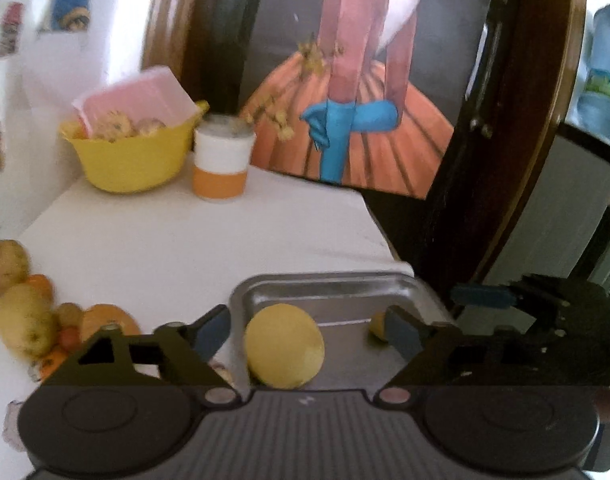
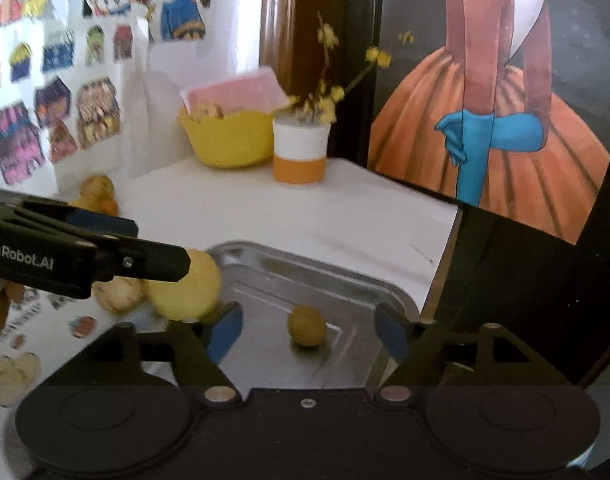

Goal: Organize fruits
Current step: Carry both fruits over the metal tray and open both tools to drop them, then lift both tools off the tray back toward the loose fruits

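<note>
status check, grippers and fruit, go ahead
Left gripper open, large yellow fruit between its fingers over the metal tray. Right gripper open, empty. Small yellow fruit already in tray. Fruit pile waiting, nothing blocking.

small yellow fruit (image 1: 378, 327) half behind claw finger, fruit pile (image 1: 29, 312) blurred

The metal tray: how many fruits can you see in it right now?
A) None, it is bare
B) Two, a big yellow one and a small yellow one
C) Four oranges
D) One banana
B: the left wrist view shows a big yellow fruit at the near-left edge of the metal tray, between the open fingers of the left gripper, and the right wrist view shows a small yellow fruit on the tray floor.
</note>
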Demonstrator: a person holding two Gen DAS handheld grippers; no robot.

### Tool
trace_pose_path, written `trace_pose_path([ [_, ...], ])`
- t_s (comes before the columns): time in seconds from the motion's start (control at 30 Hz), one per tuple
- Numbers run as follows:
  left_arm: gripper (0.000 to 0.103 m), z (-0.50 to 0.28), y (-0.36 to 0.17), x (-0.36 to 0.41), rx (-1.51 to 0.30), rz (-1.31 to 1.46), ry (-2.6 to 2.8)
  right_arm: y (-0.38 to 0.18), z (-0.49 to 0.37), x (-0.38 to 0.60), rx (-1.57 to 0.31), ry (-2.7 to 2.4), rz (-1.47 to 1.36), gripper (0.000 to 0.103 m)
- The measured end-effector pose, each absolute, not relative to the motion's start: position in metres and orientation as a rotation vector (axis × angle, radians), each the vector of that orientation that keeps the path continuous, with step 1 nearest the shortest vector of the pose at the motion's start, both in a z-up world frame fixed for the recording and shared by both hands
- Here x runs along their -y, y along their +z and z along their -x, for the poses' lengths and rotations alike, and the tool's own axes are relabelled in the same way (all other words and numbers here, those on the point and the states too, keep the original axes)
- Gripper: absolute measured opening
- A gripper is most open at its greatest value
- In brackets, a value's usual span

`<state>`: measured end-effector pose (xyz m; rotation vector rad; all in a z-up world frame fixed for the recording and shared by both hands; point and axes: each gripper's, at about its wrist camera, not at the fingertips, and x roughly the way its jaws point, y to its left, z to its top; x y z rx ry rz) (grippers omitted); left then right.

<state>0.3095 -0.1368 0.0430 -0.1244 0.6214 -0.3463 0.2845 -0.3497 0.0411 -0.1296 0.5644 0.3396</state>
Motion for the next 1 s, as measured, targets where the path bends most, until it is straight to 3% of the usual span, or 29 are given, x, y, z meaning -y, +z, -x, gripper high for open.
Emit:
trace_pose_path([
  [0.1,0.102,-0.284,0.056,0.126,-0.582,0.137,-0.331,0.057,-0.257,0.345,-0.529,0.329,0.13,0.091],
  [0.17,0.102,-0.264,0.064,0.117,-0.556,0.143,-0.321,0.067,-0.236,0.34,-0.51,0.33,0.122,0.098],
  [0.33,0.102,-0.216,0.08,0.093,-0.545,0.146,-0.315,0.089,-0.18,0.32,-0.485,0.335,0.141,0.102],
  [0.67,0.102,-0.134,0.072,0.046,-0.619,0.103,-0.314,0.082,-0.092,0.275,-0.561,0.354,0.258,0.102],
  [1.0,0.102,-0.103,0.045,-0.011,-0.733,0.066,-0.238,0.047,-0.059,0.223,-0.813,0.471,0.182,0.102],
])
